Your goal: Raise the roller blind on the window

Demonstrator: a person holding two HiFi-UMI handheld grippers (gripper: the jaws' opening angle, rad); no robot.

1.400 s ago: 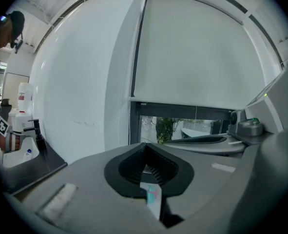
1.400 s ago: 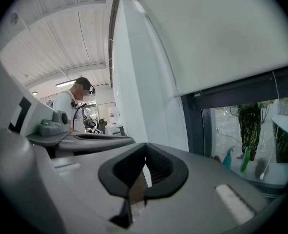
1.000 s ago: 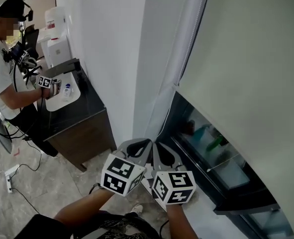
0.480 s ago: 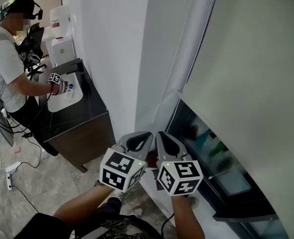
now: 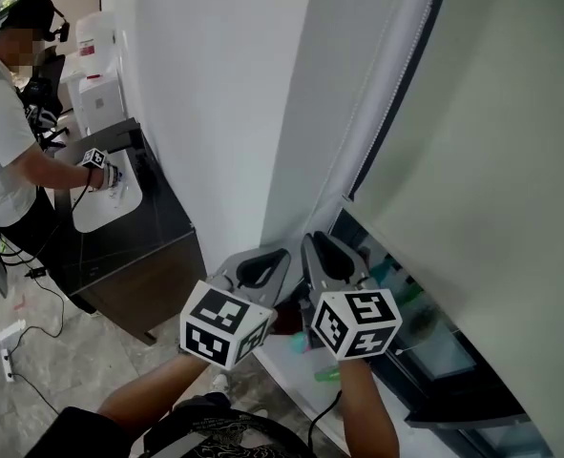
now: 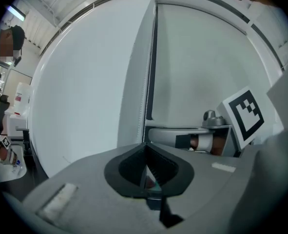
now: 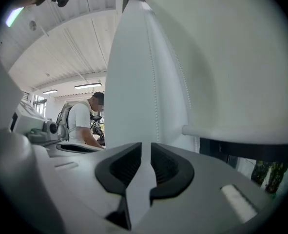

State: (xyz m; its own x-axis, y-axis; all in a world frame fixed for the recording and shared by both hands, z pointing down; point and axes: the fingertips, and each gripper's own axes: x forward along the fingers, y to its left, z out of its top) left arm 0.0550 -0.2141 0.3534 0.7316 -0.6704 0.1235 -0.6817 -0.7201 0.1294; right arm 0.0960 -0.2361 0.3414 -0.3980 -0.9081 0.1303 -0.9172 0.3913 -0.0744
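- Pale wall (image 5: 215, 113) flanks the grey fabric roller blind (image 5: 482, 160).
- Left gripper (image 6: 144, 145) clenches the thin white bead chain (image 6: 147, 87).
- Right gripper (image 7: 146, 147), at its 3 o'clock, has just been opening, empty: likely regripping higher.

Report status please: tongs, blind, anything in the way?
Left tongs shut, bead chain at their tip. Right tongs just opening, nothing between them. Roller blind partly raised, window bottom uncovered. Nothing blocking the chain.

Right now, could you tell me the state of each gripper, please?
Left gripper: closed; chain meets its tips, grip unclear.
Right gripper: just been opening, nothing between its jaws.
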